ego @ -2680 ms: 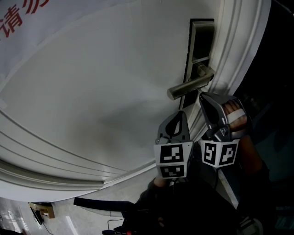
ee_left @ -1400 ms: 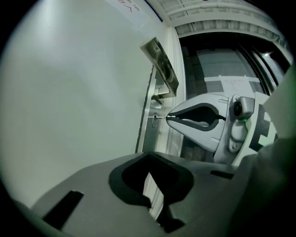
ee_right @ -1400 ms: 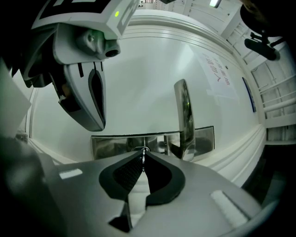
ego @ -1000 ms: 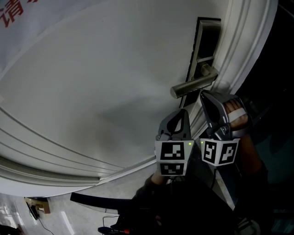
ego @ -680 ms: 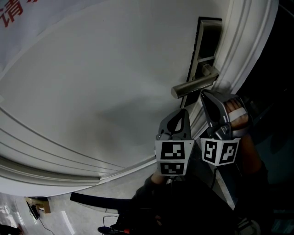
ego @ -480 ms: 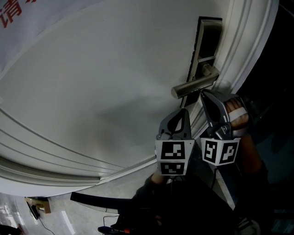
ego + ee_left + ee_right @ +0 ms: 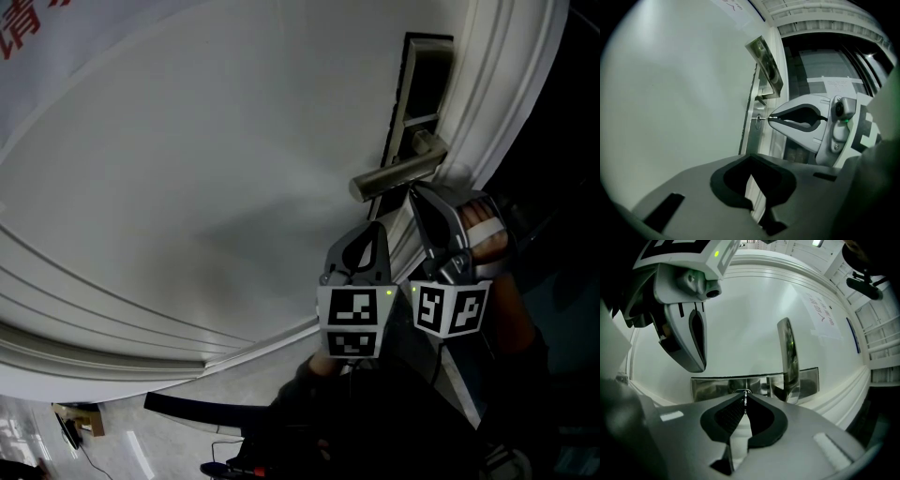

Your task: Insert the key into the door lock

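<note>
Looks down a white door [image 7: 206, 169] with stepped mouldings, a sheet with red lettering [image 7: 28, 33] at the upper left and pale floor [image 7: 122, 450] below. Carries a steel lock plate [image 7: 410, 103] and a lever handle [image 7: 394, 175] close to the door's edge. Pinches the key [image 7: 762, 118] at the very tips of the right gripper [image 7: 412, 192] — jaws closed on its head, blade sticking out ahead. Points straight at the plate below the handle, long axis in line with the jaws and square to the door face, tip at the keyhole — depth inside not readable. Shows the left gripper [image 7: 375, 230] just beside, jaws together on nothing.
</note>
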The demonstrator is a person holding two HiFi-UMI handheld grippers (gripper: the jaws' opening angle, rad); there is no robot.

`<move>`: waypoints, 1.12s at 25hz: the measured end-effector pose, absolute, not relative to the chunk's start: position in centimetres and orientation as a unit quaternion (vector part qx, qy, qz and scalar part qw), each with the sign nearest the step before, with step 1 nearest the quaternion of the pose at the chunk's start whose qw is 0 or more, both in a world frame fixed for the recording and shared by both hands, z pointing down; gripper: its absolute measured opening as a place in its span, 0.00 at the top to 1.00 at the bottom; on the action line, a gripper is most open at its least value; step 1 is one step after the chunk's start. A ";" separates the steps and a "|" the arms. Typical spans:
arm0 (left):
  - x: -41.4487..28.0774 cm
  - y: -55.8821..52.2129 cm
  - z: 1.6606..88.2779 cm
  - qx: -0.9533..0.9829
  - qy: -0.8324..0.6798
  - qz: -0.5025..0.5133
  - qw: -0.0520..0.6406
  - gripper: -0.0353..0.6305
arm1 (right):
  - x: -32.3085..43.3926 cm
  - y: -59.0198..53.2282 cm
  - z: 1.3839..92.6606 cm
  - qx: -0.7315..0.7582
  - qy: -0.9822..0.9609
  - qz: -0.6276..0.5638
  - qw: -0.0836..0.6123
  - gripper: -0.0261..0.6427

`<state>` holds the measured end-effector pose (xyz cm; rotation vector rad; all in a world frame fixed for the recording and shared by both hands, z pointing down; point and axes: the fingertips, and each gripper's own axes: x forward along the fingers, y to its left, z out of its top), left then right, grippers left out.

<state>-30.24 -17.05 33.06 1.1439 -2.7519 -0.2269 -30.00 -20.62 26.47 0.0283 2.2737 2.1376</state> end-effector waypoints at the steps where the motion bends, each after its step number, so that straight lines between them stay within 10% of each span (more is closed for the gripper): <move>1: -30.3 -17.0 33.1 0.381 -0.918 -0.076 0.077 0.95 | -30.0 -20.6 26.5 0.009 0.729 0.685 0.010 0.94; 28: -30.2 -17.6 32.9 0.388 -0.915 -0.082 0.076 0.95 | -30.1 -20.6 26.4 0.013 0.725 0.688 0.009 0.94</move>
